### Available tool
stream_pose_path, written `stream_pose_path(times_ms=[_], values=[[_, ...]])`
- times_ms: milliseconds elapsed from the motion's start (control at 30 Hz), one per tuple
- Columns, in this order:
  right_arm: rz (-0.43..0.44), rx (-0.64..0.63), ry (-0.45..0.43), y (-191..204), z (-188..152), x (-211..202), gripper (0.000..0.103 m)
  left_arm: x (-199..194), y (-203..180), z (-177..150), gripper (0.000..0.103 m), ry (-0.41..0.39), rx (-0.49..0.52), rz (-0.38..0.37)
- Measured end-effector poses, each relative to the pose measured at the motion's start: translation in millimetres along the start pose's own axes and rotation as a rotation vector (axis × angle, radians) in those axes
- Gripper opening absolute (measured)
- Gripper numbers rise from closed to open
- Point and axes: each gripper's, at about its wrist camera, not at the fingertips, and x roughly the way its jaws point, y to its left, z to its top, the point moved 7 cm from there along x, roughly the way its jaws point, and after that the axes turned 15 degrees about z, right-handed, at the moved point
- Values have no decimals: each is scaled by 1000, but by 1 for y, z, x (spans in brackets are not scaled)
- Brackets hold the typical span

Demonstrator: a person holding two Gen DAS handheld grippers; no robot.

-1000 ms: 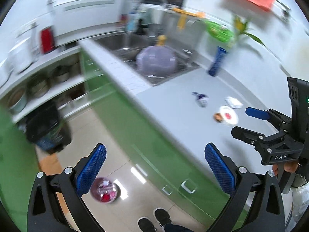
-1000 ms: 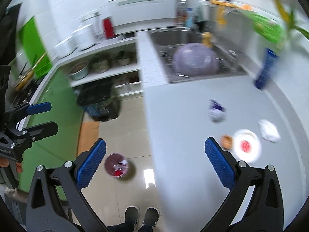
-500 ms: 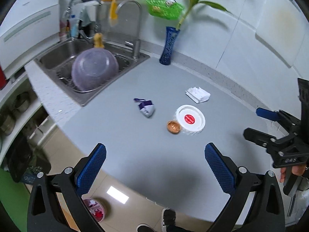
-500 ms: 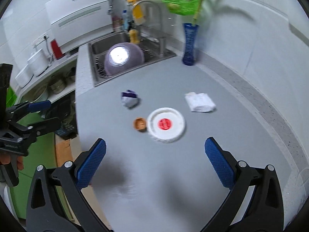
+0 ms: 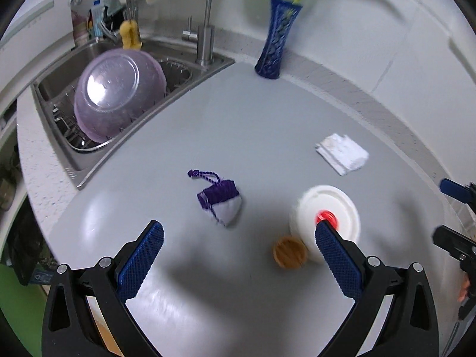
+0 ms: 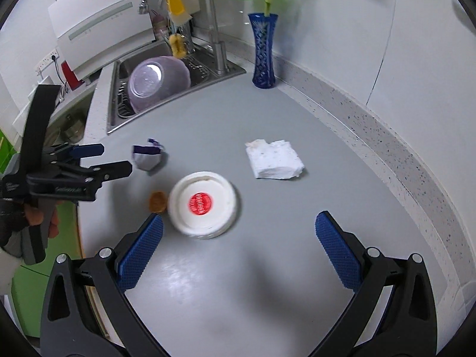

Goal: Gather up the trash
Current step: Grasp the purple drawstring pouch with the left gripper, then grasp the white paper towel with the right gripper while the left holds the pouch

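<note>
Both grippers hover over the grey bench (image 6: pixel 267 282), fingers spread wide and empty: the left gripper (image 5: pixel 238 255) above the purple pouch (image 5: pixel 221 200), the right gripper (image 6: pixel 238 244) above the white lid (image 6: pixel 203 203). A brown cap (image 6: pixel 157 201) touches the lid; a tissue (image 6: pixel 275 163) lies nearby.

You are looking at four scraps lying on the grey countertop (image 6: pixel 267 267). A round white plastic lid with a red centre sticker (image 6: pixel 203 204) is sitting flat, a small brown cap (image 6: pixel 157 201) just beside it — touching or nearly so. A crumpled purple-and-white wrapper (image 6: pixel 147 157) is resting nearer the sink. A folded white paper napkin (image 6: pixel 275 163) is lying apart, towards the wall.
</note>
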Motion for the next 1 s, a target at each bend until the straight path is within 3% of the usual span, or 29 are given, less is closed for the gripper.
stream_pose_path(times_ms=[267,300,333,433,533,767,1000], values=[[-3,23,28,-33,0,14,100,46,-2,11,97,69,-36,37],[-1,26,31,-35,-1,15,100,48,-2,11,89,70,-34,40],[0,29,33,-38,-1,17,100,51,-3,11,69,77,-29,50],[5,31,40,-43,2,23,100,55,-2,8,38,103,-26,60],[11,25,39,-45,8,28,100,53,-1,8,24,97,-19,62],[19,2,48,-50,34,55,100,25,1,17,20,44,-21,43],[12,-20,111,-63,56,98,100,-11,-2,21,20,-12,-14,22]])
